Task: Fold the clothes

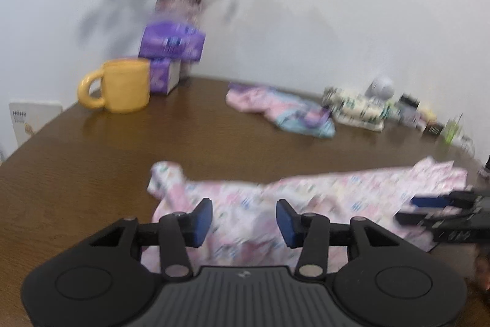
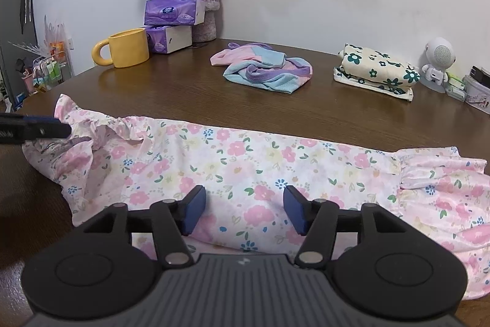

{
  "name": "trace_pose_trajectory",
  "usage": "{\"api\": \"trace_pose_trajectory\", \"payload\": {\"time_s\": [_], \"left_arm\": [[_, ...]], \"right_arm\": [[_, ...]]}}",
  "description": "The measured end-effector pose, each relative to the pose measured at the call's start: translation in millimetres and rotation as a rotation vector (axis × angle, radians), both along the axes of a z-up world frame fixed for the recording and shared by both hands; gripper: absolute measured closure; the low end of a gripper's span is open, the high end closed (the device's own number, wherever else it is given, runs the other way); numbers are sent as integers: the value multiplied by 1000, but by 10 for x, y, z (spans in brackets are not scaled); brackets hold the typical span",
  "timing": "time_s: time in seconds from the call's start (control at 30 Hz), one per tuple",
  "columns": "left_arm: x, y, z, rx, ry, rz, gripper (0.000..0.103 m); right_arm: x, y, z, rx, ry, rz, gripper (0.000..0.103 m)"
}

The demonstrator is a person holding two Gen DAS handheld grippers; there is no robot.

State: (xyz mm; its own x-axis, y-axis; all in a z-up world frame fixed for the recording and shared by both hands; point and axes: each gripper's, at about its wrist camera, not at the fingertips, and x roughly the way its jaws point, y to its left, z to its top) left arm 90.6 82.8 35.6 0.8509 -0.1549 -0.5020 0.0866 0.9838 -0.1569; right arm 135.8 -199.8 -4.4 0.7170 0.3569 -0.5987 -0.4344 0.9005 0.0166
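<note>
We see the floral garment (image 2: 245, 161) lying flat on the near part of the brown table (image 2: 183, 91), its long axis running left to right, a ruffled end at each side. Our right gripper (image 2: 244, 212) hovers over its middle, jaws apart, nothing clamped. Our left gripper (image 1: 244, 219) stands over the left ruffled end, jaws apart and empty. The left wrist view is blurred, so folds there are hard to read. The garment's near edge is hidden behind both grippers.
</note>
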Motion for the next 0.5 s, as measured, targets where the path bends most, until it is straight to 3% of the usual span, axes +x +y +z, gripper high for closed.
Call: {"api": "trace_pose_trajectory", "payload": {"time_s": [0.13, 0.2, 0.27, 0.37, 0.5], "left_arm": [[79, -190, 115, 22, -41, -28, 59], [197, -278, 89, 34, -18, -36, 61], [292, -335, 21, 41, 11, -53, 75], [372, -403, -86, 65, 55, -80, 86], [371, -415, -216, 103, 97, -104, 94]], "right_arm": [[-11, -15, 6, 18, 2, -1, 45], [-18, -20, 10, 22, 2, 0, 45], [-25, -19, 13, 23, 2, 2, 43], [-33, -15, 13, 21, 3, 5, 41], [-35, -13, 15, 17, 6, 6, 39]]}}
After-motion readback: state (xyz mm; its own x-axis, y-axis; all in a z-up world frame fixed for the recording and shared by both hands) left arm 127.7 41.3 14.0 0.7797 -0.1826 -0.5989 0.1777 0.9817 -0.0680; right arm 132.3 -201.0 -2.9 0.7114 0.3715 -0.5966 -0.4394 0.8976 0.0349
